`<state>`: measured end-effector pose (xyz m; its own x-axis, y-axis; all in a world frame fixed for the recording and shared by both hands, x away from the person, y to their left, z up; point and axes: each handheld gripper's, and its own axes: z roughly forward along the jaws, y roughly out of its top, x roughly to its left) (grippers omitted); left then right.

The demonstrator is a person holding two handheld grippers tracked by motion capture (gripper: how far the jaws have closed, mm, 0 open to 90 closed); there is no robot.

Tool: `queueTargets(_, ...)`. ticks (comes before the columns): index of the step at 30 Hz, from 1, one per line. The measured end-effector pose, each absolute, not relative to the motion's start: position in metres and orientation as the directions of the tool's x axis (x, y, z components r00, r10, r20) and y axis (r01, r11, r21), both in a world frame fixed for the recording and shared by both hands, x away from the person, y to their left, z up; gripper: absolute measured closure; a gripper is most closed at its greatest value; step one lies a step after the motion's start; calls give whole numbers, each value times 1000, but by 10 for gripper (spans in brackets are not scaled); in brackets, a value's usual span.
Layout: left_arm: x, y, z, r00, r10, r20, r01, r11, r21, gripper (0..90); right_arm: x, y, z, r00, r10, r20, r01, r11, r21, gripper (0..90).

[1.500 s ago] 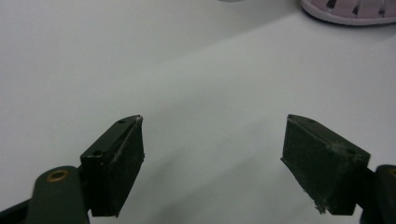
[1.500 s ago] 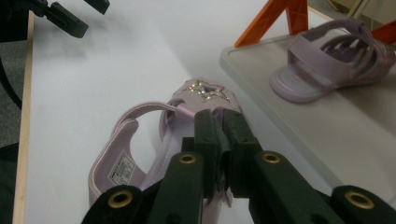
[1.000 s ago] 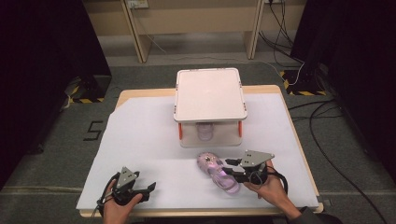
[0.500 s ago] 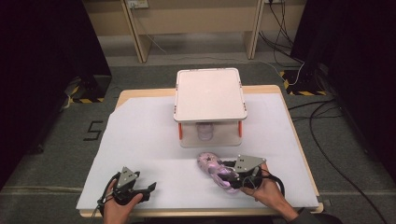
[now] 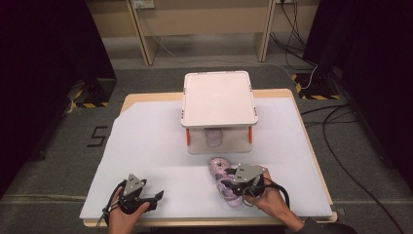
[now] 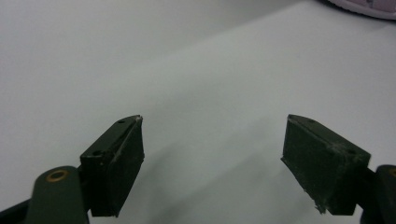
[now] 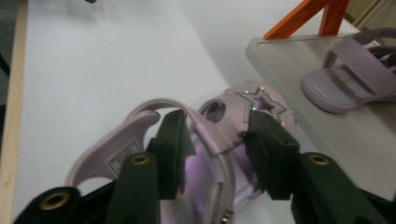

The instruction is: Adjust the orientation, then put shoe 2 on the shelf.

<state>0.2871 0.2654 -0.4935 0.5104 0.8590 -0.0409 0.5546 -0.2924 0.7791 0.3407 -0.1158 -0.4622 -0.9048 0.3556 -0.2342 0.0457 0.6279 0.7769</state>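
A lilac sandal [image 5: 220, 171] with a glittery star on its toe [image 7: 261, 100] lies on the white table cover at the front right. My right gripper [image 5: 227, 185] reaches over its heel end. Its jaws have just been closing, and they now pinch the ankle strap and side of the sandal between the pads [image 7: 217, 133]. A matching second sandal [image 7: 348, 77] rests on the lower shelf of a small rack [image 5: 219, 97], seen under the top [image 5: 214, 137]. My left gripper [image 5: 157, 197] rests open at the front left, with bare white surface between its jaws [image 6: 212, 135].
The rack has a white top, orange legs [image 7: 322, 14] and a grey lower shelf [image 7: 280, 51], and stands mid-table just behind the sandal. The white cover [image 5: 146, 146] spreads over the wooden table. Dark curtains and floor cables surround the table.
My right gripper has slid left over the sandal's heel end, and its jaws have closed onto the strap. The left gripper has stayed in place.
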Motion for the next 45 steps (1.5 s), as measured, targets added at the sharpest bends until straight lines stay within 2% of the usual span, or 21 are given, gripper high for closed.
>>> queueTargets(3,287,265,-493,512,858,-41,553,-293,780,202,339,-117,-459,-893,350,-283,7,640,768,786)
queueTargets(7,287,265,-494,513,857,-43,555,-294,779,202,339,-121,-453,-877,368,-308,-13,623,782,841)
queueTargets(15,288,264,-494,514,857,-43,555,-294,778,202,341,-134,-439,-861,403,-311,-29,571,821,851)
queueTargets(18,288,264,-494,516,856,-42,554,-296,778,202,343,-136,-435,-843,416,-341,-45,577,815,850)
queueTargets(25,286,266,-493,515,856,-42,548,-291,784,203,361,-142,-429,-802,484,-350,-23,560,828,849)
queueTargets(40,286,265,-492,519,854,-40,546,-295,784,203,411,-139,-442,-723,543,-427,-5,614,789,848)
queueTargets(45,286,265,-493,519,854,-44,547,-291,785,203,426,-136,-450,-706,569,-422,21,613,790,846)
